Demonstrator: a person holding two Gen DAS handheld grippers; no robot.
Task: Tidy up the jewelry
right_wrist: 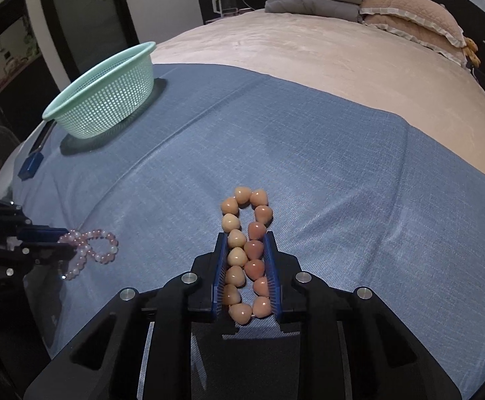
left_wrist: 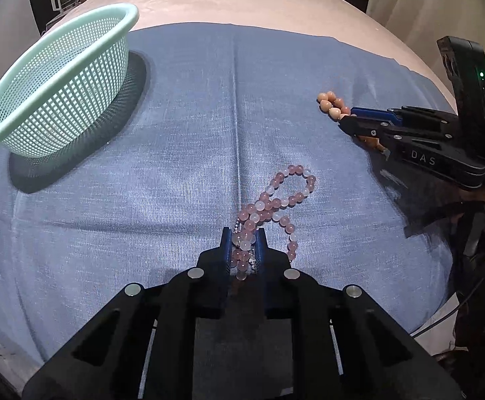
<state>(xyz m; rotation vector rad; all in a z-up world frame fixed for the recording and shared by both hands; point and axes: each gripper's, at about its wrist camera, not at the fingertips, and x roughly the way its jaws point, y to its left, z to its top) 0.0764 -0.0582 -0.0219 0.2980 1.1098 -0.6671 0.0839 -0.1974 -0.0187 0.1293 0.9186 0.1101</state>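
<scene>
On the blue cloth (left_wrist: pixel 142 183), both grippers pinch beads: left gripper (left_wrist: pixel 244 246) the pink necklace (left_wrist: pixel 275 200), right gripper (right_wrist: pixel 245 266) the peach bracelet (right_wrist: pixel 245 250); trailing loops could snag or slip before reaching the basket (left_wrist: pixel 56 76).

Both grippers are chunky black plastic; left gripper (left_wrist: pixel 243 233) has blue finger pads and round silver screws; right gripper (left_wrist: pixel 345 117) says "DAS", plus a green light.
</scene>
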